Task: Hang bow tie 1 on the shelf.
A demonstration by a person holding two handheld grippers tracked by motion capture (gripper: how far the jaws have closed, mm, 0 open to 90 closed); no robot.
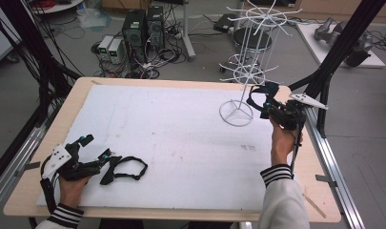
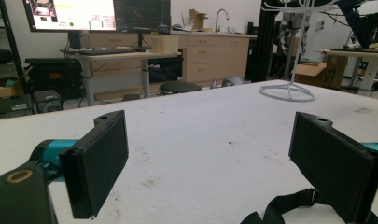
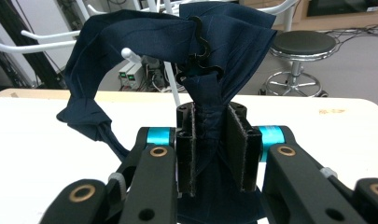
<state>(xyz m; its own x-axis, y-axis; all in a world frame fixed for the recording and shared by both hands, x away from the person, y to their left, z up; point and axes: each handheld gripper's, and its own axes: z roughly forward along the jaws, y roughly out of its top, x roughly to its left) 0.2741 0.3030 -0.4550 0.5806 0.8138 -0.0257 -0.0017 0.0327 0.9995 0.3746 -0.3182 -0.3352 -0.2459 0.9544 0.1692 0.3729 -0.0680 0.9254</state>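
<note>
My right gripper (image 3: 210, 149) is squeezing a piece of dark blue cloth (image 3: 177, 42). It looks like a face mask, soft and folded, with lots of little wrinkles. The two black pads press on a bunched part of it, and the rest puffs up above them like a floppy bow. One long strap of the same cloth loops out to the side and hangs down in a curve. A small black wavy clip (image 3: 198, 53) sits on the cloth near the top. I am holding this mask up in the air, near the far right corner of the white table (image 1: 181, 138), just beside the white wire rack (image 1: 250, 71) with its thin arms. My left gripper (image 1: 93, 149) rests low at the near left of the table, and its jaws are wide apart with nothing between them. A second dark mask (image 1: 124, 169) lies flat on the table just beside that gripper, with its thin strap making a loop.
</note>
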